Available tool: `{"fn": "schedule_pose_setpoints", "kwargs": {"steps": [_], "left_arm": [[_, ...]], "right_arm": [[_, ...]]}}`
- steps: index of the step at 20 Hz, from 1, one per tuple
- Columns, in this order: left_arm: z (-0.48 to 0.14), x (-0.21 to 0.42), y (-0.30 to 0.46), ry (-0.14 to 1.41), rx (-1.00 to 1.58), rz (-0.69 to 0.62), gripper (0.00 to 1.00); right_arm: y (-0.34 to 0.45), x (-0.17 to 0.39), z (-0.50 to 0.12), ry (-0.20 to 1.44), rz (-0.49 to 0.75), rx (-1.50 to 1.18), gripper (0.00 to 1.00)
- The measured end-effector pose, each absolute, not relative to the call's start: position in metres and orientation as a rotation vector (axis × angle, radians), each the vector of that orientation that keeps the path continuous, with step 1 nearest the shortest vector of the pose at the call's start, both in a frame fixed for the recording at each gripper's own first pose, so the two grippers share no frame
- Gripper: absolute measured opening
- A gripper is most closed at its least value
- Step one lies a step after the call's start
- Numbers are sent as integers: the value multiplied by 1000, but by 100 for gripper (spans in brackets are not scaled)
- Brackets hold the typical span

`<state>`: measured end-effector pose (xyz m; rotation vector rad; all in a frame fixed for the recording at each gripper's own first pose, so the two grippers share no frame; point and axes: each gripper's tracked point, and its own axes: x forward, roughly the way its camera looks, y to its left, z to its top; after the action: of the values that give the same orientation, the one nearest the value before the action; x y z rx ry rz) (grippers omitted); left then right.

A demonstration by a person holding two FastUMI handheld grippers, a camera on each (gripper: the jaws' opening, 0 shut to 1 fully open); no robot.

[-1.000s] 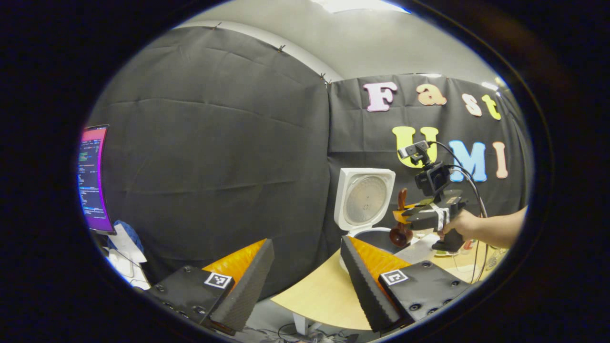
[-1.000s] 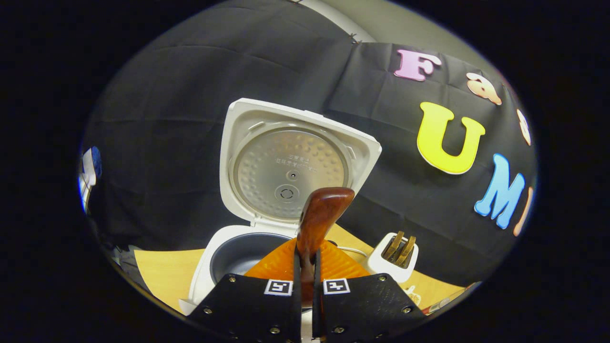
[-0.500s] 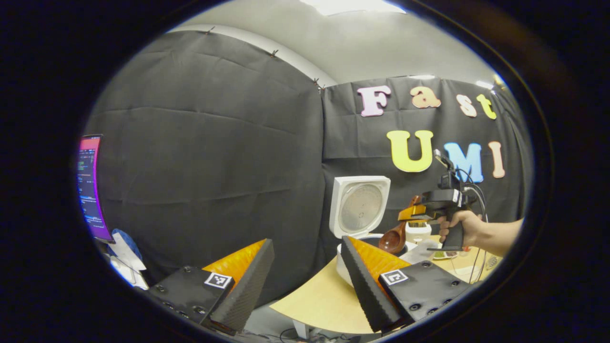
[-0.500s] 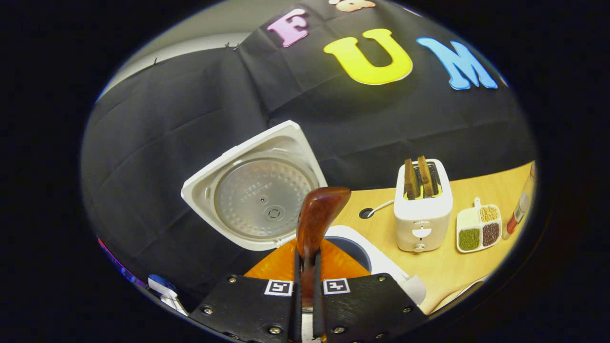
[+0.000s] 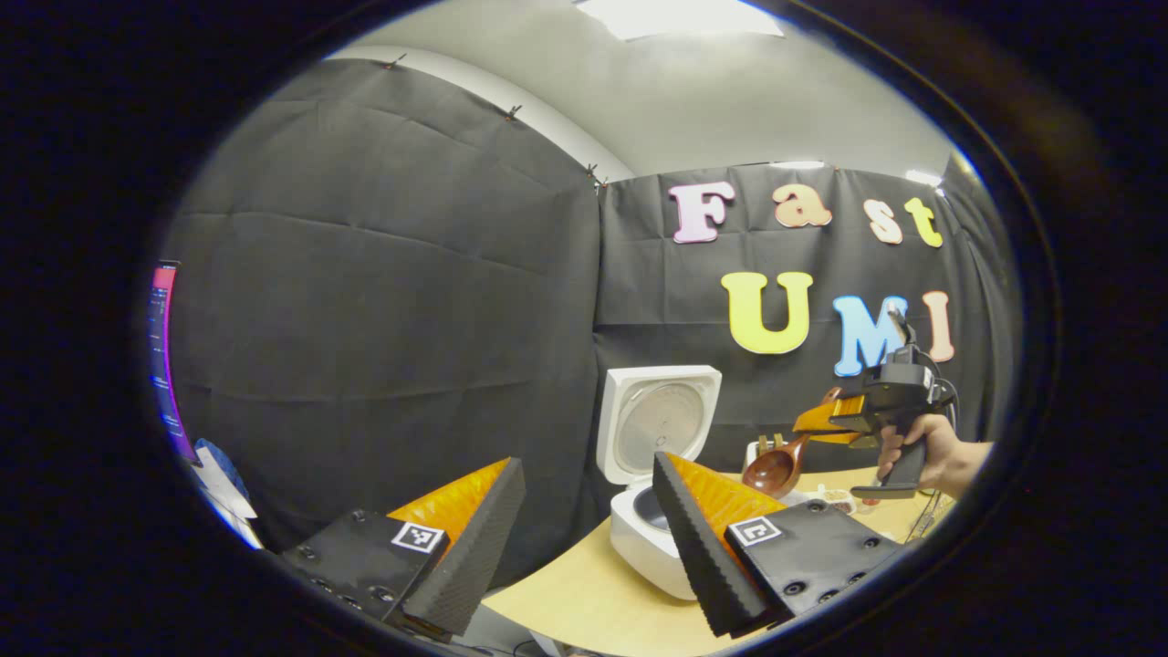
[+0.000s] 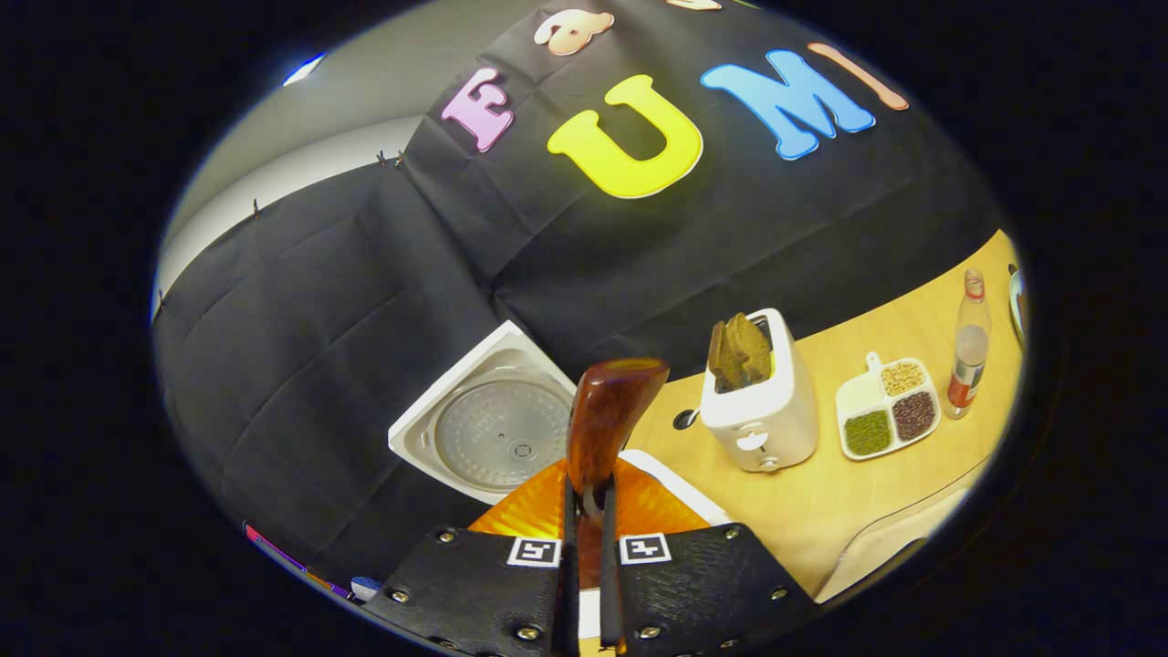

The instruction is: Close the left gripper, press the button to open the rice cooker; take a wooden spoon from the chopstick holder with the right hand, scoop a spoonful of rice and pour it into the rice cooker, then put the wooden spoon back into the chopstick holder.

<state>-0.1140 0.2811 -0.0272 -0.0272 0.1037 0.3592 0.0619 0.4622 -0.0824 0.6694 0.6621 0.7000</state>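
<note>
Wooden spoon (image 5: 776,466), dark reddish-brown with a glossy round bowl: in the left gripper view it hangs in the air to the right of the white square rice cooker (image 5: 650,474), bowl end lowest, above the pale wood table (image 5: 584,593). Cooker lid stands open and upright, ribbed metal inner plate facing out. My right gripper (image 5: 826,422) holds the spoon's handle end; a hand (image 5: 931,456) grips the tool's handle. My left gripper (image 5: 584,538) sits at the bottom of this view, jaws wide apart, nothing between them, held off the table's near edge.

Right gripper view: my right gripper (image 6: 584,557) has its jaws nearly together, clamped on the spoon (image 6: 604,424), whose handle end sticks up past my fingers. View is tilted. Cooker lid (image 6: 490,427) sits left of the handle. Right of it, on the table (image 6: 821,511): white toaster (image 6: 759,411) with two brown slices in its slots, white three-section dish (image 6: 882,415) of green, dark and tan grains, clear bottle (image 6: 965,354) with a red label. Chopstick holder: can't make it out.
</note>
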Motion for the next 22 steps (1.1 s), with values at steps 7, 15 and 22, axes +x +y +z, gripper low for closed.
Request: {"fn": "schedule_pose_setpoints", "kwargs": {"steps": [7, 15, 22], "left_arm": [[-16, -86, 231, 68, -48, 289, 99], [0, -57, 183, 29, -70, 227, 96], [15, -30, 139, -2, -74, 156, 96]], "right_arm": [[369, 81, -59, 562, 614, 651, 9], [256, 90, -65, 479, 460, 539, 9], [160, 93, -82, 444, 302, 476, 9]]}}
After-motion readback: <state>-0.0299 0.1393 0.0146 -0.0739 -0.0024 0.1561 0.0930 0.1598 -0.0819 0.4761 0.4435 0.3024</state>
